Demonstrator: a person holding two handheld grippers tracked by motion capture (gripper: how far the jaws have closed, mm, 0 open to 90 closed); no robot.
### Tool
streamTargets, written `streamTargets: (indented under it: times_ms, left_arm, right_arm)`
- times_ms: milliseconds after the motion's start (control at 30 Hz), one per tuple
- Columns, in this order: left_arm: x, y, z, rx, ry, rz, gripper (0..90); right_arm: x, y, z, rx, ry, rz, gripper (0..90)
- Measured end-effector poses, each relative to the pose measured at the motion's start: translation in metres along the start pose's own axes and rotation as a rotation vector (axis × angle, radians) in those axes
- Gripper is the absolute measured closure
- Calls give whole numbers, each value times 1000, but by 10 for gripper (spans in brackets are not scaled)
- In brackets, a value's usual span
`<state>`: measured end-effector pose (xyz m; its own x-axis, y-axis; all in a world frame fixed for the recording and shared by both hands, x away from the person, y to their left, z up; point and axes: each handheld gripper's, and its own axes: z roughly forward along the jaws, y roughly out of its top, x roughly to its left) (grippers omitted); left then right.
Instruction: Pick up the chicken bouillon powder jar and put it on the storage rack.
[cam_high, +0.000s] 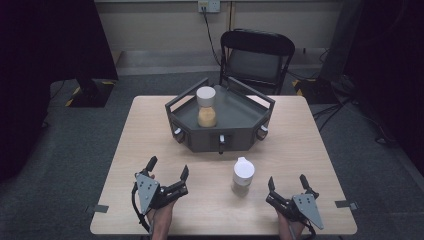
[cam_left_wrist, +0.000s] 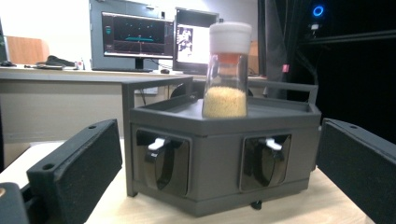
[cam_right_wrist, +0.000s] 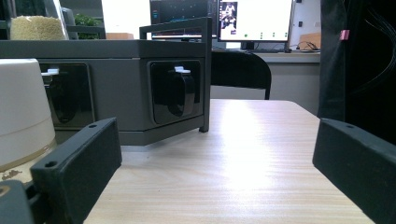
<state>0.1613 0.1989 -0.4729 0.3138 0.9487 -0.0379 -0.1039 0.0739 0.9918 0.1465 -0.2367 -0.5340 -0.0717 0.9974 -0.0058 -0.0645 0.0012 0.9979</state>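
Both grippers, left (cam_high: 168, 170) and right (cam_high: 287, 182), rest at the counter's (cam_high: 150, 125) near edge, fingers spread wide and empty. One jar (cam_high: 243, 175) stands in front of the grey tray (cam_high: 240, 112), nearer the right gripper; a second jar (cam_high: 206, 106) stands on the tray. Judged best: approach the near jar level, straddle its body below the cap, close squarely.

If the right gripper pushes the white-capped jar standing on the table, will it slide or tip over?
The white-capped jar looks taller than wide, so a high push may tip it; a low push likelier slides it over the smooth table. Its rounded wall may slip between the pads of the right gripper, whose jaws stand open.
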Motion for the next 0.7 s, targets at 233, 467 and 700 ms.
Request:
streamTargets:
  times_ms: [233,467,700]
  left_arm:
    - [0,-16,-3,15,24,5,0]
    - [3,-30,-10,49,44,-11,1]
    - [3,-42,-10,75,50,8,1]
  right_arm:
    - [0,0,0,0,0,0,2]
    - [0,0,0,0,-1,0,2]
    - [0,0,0,0,-1,-1,2]
